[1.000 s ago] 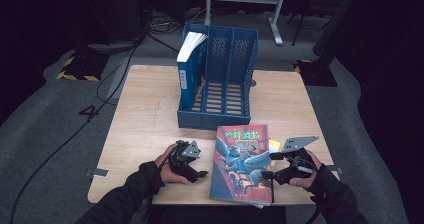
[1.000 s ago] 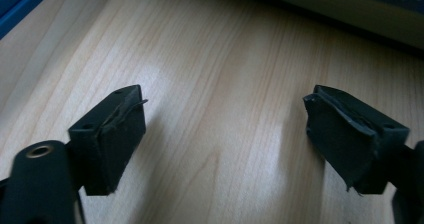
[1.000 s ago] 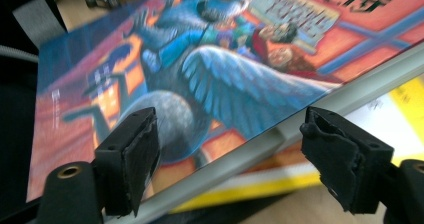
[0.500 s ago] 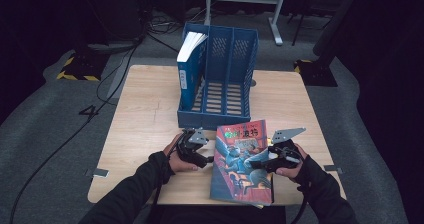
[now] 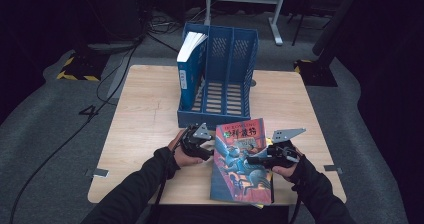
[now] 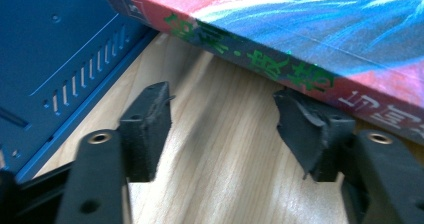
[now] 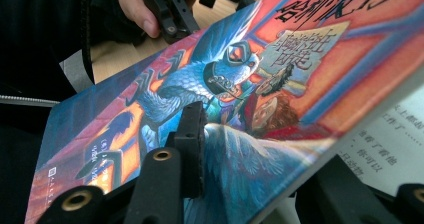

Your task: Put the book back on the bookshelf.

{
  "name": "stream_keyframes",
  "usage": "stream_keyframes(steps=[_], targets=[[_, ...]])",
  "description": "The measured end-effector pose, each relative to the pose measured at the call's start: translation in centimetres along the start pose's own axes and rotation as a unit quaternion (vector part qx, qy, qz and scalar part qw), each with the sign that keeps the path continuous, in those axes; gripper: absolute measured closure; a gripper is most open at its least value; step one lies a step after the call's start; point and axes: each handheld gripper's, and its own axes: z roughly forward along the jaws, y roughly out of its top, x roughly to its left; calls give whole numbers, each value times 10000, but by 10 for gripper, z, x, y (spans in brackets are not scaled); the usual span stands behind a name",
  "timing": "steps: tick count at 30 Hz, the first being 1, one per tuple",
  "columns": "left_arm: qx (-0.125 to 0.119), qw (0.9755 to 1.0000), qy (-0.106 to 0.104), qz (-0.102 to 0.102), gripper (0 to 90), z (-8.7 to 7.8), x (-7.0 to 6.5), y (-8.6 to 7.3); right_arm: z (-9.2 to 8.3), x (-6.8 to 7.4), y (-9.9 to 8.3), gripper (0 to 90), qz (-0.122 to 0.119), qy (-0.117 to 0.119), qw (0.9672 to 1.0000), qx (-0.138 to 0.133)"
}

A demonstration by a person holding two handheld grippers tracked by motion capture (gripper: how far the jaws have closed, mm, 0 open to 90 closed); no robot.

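Dark room, wooden table (image 5: 145, 124). Right claw (image 7: 240, 184) is clamping the near-right edge of the colourful book (image 5: 242, 164), tipping it up so the left claw (image 6: 222, 129), closing but not gripping yet, is getting at the spine near the blue file rack (image 5: 220, 79).

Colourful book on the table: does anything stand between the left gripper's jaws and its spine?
Nothing visible. The left gripper faces the book spine across bare table; its closing jaws hold nothing.

A book (image 5: 243, 161) lies on the table (image 5: 145, 119) before the file rack (image 5: 220, 79). My left gripper (image 5: 204, 145) sits left of it, my right gripper (image 5: 260, 159) at its right edge. Another book (image 5: 190, 69) stands in the rack's left compartment.
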Motion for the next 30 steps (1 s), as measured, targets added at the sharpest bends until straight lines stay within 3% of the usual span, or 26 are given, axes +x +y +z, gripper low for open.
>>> stream_keyframes(steps=[11, 19, 26, 30], targets=[[-505, 9984, -207, -137, 509, -18, 1, 12, -14, 15, 0, 703, -421, -95, 9975, -559], [-829, 9961, -204, -215, 533, -28, 3, 26, -23, 22, 4, 713, -616, -237, 9940, -877], [-968, 9944, -282, -325, 538, -30, 8, 35, -27, 25, 6, 715, -730, -390, 9919, -968], [-1143, 9918, -355, -445, 569, -34, 14, 41, -30, 27, 7, 722, -793, -372, 9906, -1053]])
